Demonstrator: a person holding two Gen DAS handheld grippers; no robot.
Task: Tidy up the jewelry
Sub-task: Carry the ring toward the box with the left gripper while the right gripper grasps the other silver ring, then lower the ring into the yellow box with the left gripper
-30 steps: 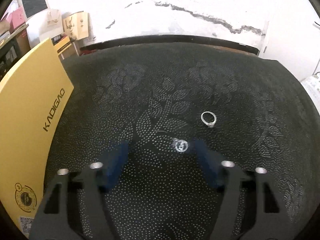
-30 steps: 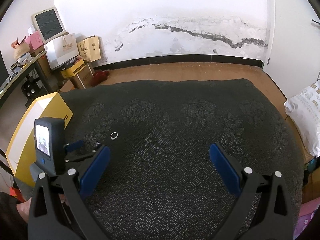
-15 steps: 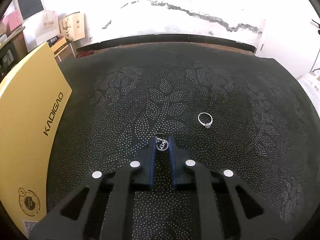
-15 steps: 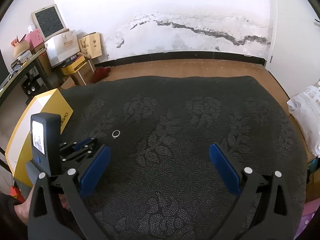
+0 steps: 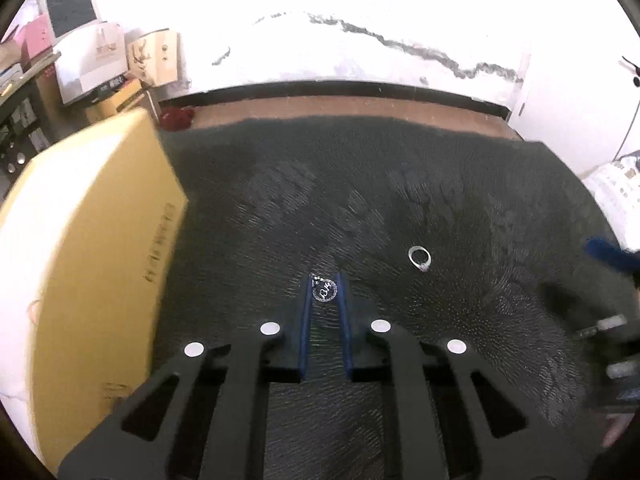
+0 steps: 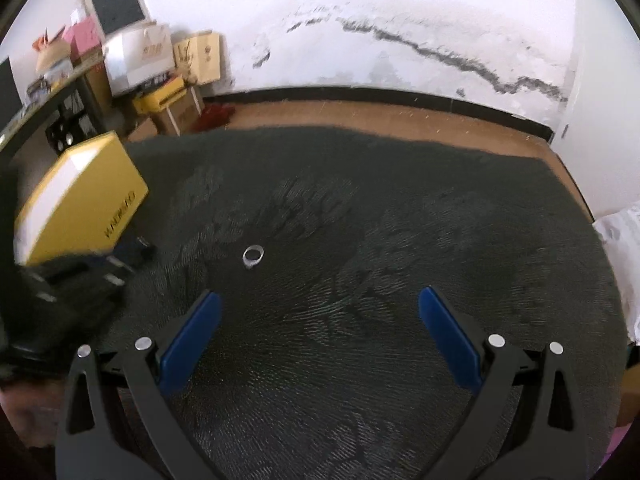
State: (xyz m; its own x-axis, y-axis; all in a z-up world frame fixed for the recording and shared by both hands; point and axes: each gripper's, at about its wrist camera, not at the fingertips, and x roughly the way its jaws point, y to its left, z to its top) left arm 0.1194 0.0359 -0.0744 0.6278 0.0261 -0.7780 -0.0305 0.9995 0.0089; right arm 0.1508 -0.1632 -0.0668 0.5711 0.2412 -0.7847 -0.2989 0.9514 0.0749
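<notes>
My left gripper (image 5: 325, 286) is shut on a small round sparkly pendant (image 5: 325, 291) and holds it above the dark patterned cloth (image 5: 360, 184). A silver ring (image 5: 419, 257) lies on the cloth to the right of the pendant; it also shows in the right wrist view (image 6: 253, 256). My right gripper (image 6: 320, 320) is open and empty over the cloth, with the ring ahead of its left finger. The left gripper shows blurred at the left edge of the right wrist view (image 6: 72, 280).
A yellow and white box (image 5: 92, 240) stands at the cloth's left edge, also in the right wrist view (image 6: 80, 200). Boxes and a monitor (image 6: 116, 8) crowd the back left. Wooden floor (image 6: 360, 116) lies beyond the cloth. A white bag (image 6: 620, 240) sits at the right.
My left gripper closed on the pendant and has lifted it off the cloth. The right gripper moved forward and left toward the ring, still open.
</notes>
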